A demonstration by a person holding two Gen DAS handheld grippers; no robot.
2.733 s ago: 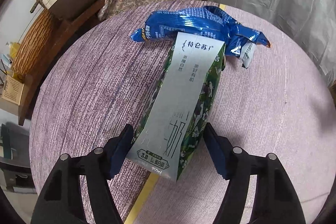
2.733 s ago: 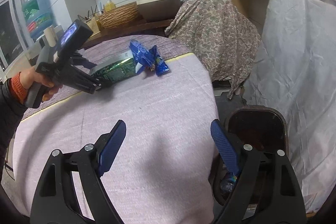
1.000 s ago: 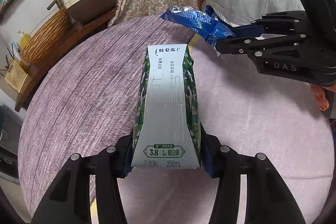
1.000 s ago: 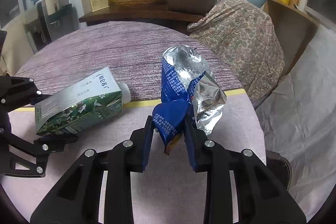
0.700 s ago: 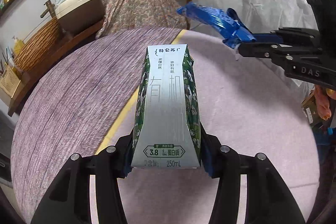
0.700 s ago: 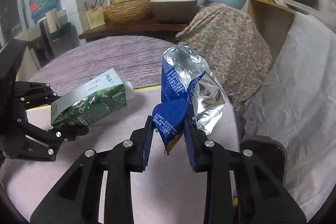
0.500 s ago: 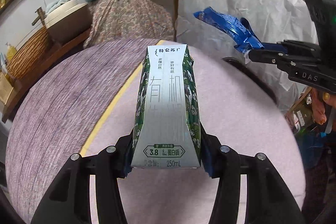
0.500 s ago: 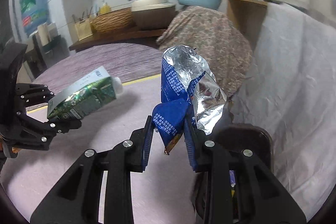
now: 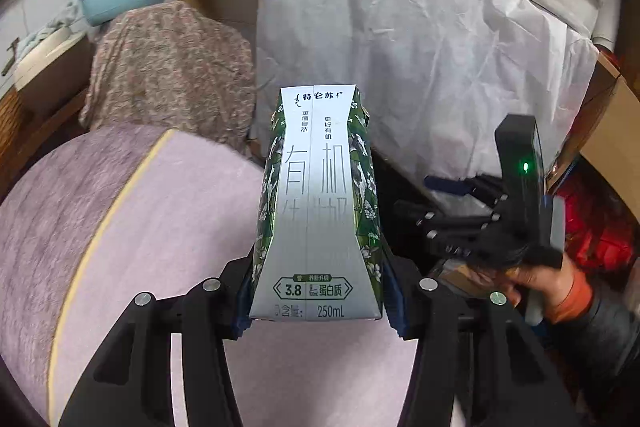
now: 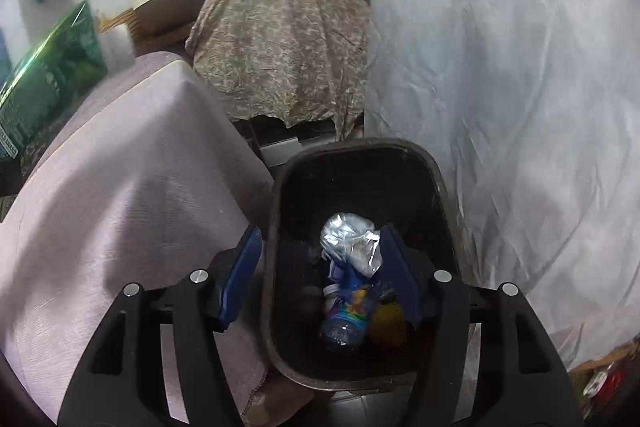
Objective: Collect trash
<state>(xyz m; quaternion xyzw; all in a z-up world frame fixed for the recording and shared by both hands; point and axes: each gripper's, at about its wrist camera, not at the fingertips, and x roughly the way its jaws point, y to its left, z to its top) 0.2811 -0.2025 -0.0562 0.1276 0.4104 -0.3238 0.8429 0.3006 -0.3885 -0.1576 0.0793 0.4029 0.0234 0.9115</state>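
The left gripper (image 9: 318,291) is clamped on one milk carton (image 9: 316,203), its two blue pads pressed against the carton's lower sides. The carton's long axis runs straight away from the camera along the fingers, with the flat "250mL" base toward the gripper and the folded top pointing out past the edge of the round table (image 9: 160,227) toward the white sheet (image 9: 420,59). The carton is held in the air above the table's edge; its far faces and spout are hidden in this view. In the right wrist view only a blurred green corner of it shows at the left edge.

The right gripper (image 10: 320,277) is spread wide and grips nothing, poised directly over one black bin (image 10: 436,183) that stands on the floor beside the table. Inside the bin lies one crumpled wrapper (image 10: 352,241), silver foil uppermost, resting free between the fingers without touching them. Below it is what looks like one plastic bottle (image 10: 346,311) with a colourful label, and a yellowish item beside it that is too dark to identify. The bin's near rim is cut off behind the gripper body.

From the left wrist camera the right gripper appears only as a dark side-on shape with one green light, and the bin beneath it is mostly hidden by the carton.
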